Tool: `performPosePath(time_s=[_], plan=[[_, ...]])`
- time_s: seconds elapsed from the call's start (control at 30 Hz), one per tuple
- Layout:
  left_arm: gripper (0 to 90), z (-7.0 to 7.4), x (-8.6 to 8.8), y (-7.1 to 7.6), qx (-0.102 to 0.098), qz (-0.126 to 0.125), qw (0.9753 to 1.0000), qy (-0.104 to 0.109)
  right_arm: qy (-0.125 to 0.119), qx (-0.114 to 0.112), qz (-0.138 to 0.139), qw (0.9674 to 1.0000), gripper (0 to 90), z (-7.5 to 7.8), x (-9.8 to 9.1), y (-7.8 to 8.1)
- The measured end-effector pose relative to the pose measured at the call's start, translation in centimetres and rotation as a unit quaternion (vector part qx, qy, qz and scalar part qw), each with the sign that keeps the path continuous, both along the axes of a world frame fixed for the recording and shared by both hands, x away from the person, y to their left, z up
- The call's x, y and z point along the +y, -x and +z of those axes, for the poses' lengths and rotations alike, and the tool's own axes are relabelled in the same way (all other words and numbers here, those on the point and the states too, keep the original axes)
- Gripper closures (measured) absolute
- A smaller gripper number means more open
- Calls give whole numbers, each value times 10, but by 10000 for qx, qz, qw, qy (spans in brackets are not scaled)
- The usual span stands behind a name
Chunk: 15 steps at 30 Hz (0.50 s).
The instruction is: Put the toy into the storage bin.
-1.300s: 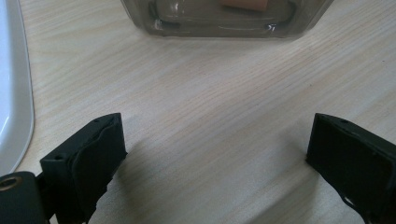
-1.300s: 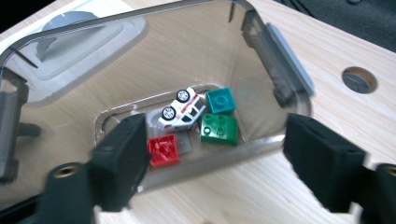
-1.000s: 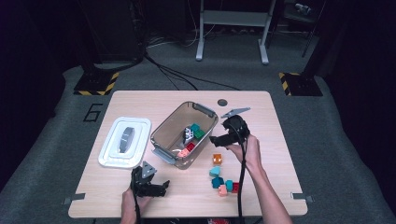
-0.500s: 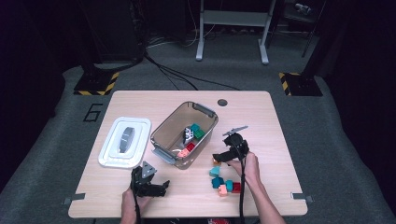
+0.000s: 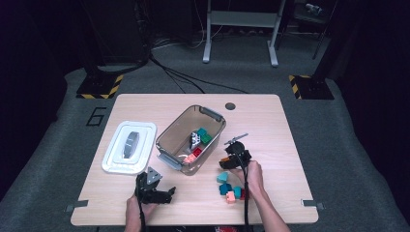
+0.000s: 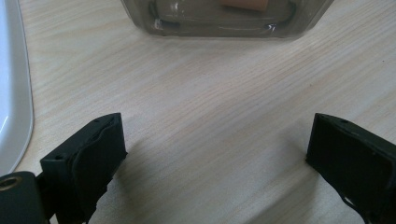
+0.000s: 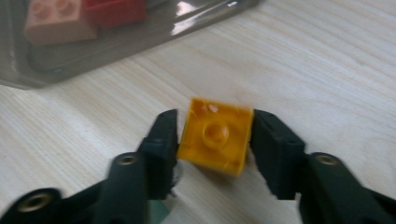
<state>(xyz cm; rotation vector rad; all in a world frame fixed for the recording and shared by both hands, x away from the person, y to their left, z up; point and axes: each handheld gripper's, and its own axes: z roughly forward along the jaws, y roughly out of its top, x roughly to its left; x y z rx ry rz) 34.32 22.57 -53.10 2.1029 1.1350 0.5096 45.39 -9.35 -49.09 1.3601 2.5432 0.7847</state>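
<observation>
On the left side of the table [image 5: 270, 116] the white lid [image 5: 129, 152] lies flat and well clear of the clear plastic bin [image 5: 170, 140], presumably set aside so the bin's mouth is free for dropping pieces in. Just below it, near the front edge, the left gripper [image 5: 164, 193] rests low over bare wood with its jaws spread wide and nothing between them; in the left gripper view the two black pads stand far apart with only tabletop between, the bin's near wall ahead, which suggests this hand is simply waiting. The bin sits at an angle in the middle of the table and already holds several toy bricks, green, red, peach and a pale one, so the sorting looks partly done. To the right of the bin, the right gripper [image 5: 226, 162] is down at the tabletop, and its jaws have just been closing around a yellow brick [image 7: 215, 135]: the right gripper view shows the brick lying hollow side up on the wood, squarely between the two pads, which press its opposite flat sides, a sensible hold for a lift. Nearer the person, a small cluster of loose bricks [image 5: 229, 187], teal and peach among them, lies beside the right hand [image 5: 251, 176], awaiting their turn.
</observation>
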Motion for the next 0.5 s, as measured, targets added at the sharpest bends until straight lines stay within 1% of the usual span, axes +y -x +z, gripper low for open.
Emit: performPosePath(time_s=[0.03, 0.07, 0.13, 0.17, 0.27, 0.4, 0.5], plan=[[42, 0, 0, 0, -1, -2, 10000, -3, 23, -10, -29, 10000, 552, 0, 0, 0], [42, 0, 0, 0, -4, 2, 10000, 4, 39, 3, -7, 10000, 568, -1, -1, 0], [42, 0, 0, 0, 1, 2, 10000, -5, 34, -34, 34, 10000, 573, -2, -3, 0], [42, 0, 0, 0, -4, -1, 10000, 3, 14, -13, -19, 10000, 576, -2, -3, 0], [42, 0, 0, 0, 0, -2, 10000, -2, 59, -156, 37, 9999, 587, -1, -5, 0], [42, 0, 0, 0, -1, 1, 10000, -6, 12, -161, 40, 9999, 589, 0, -5, 0], [42, 0, 0, 0, -11, -6, 10000, -25, -27, -223, 42, 9997, 590, 2, -6, 2]])
